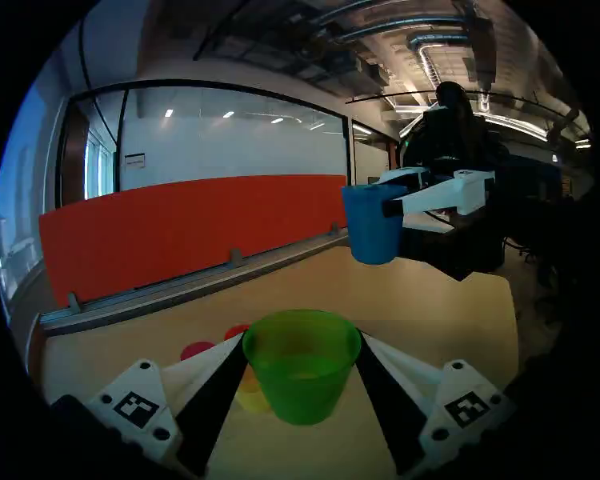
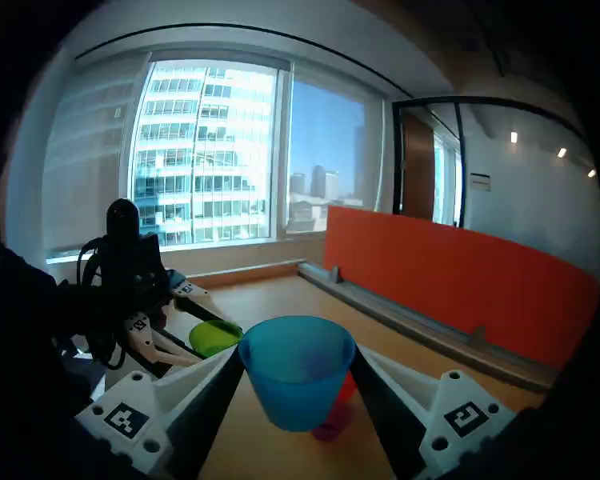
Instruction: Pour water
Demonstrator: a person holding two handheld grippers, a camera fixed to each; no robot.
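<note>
- My left gripper [image 1: 300,354] pinches the green cup [image 1: 302,372]. Both fingers press on its sides, and the cup stands upright between them, its rim level.
- I cannot tell if there is water in the green cup; the bottom is only a little lighter.
- My right gripper [image 2: 297,356] pinches the blue cup [image 2: 297,376] in the same way, one finger on each side. This cup is also upright and is not tilted.
- In the left gripper view the blue cup hangs in the air above the tabletop [image 1: 428,304], higher than the green cup and to its right. The two cups are well apart and their rims do not touch.
- Between the cups I see bare wood, so there is open room.
- Just under and behind the green cup some small coloured pieces [image 1: 198,350] lie on the tabletop: red, pink and yellow. I cannot tell what they are.
- The far edge of the tabletop ends at a grey rail [image 1: 220,276], and directly behind it stands an orange partition [image 1: 196,224].
- On the right the tabletop edge drops to a dark area.
- Behind the right gripper a person [image 1: 452,128] shows only as a dark shape.
- In the right gripper view a large window [image 2: 212,152] is behind the left gripper.
</note>
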